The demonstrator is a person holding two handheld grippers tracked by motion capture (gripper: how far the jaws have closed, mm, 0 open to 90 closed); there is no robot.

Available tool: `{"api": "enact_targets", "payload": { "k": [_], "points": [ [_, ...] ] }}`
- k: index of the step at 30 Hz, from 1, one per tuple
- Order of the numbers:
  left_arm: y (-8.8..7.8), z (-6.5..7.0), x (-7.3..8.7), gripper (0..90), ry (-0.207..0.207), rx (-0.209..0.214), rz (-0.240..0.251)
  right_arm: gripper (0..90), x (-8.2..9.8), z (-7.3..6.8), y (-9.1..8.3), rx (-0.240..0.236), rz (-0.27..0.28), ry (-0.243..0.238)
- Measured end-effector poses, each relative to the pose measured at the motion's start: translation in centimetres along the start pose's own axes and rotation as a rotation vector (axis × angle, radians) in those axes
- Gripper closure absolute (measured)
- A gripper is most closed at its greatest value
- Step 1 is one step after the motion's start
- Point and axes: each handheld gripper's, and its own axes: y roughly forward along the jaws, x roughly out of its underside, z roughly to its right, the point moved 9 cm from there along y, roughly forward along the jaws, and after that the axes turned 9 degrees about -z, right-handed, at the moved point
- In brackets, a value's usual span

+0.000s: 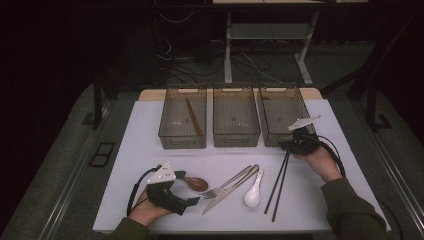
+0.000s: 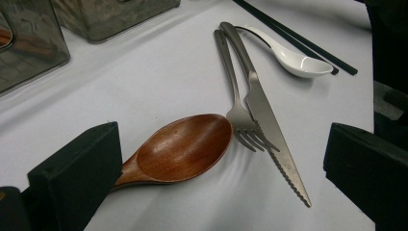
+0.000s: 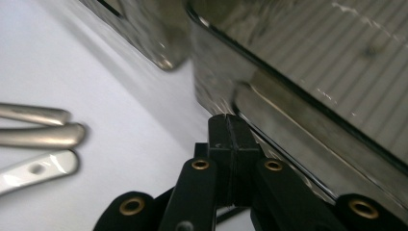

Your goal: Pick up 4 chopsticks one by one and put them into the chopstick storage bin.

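1. So far, one brown stick [image 1: 194, 116] lies in the left bin [image 1: 183, 141].
2. The right gripper [image 1: 291, 145] is closed at the top end of the black chopsticks [image 1: 279, 184], just before the right bin [image 1: 270, 136] (whether it holds them, I cannot tell).
3. The left gripper [image 1: 186, 189] stands open around the wooden spoon [image 2: 180, 147]; fork [image 2: 234, 98], knife [image 2: 267, 115] and white spoon [image 2: 294, 54] wait beyond it.

Looks like a lab/test rig: dark curtained room, white-topped table [image 1: 150, 125], loose cables [image 1: 175, 55] on carpet, desk frame [image 1: 228, 50] behind.
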Motion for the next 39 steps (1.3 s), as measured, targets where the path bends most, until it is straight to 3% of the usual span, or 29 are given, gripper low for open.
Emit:
{"api": "enact_targets", "payload": {
  "k": [9, 19, 39],
  "points": [
    [0.0, 0.0, 0.0, 0.0, 0.003, 0.0, -0.005, 89.2, 1.2, 1.2, 1.0, 0.033, -0.057, 0.015],
    [0.1, 0.1, 0.1, 0.0, 0.006, 0.002, -0.008, 89.2, 1.6, 1.3, 1.6, 0.044, -0.085, 0.009],
    [0.1, 0.1, 0.1, 0.0, 0.006, 0.004, -0.011, 89.2, 2.7, 2.3, 1.0, 0.082, -0.107, 0.018]
  ]
}}
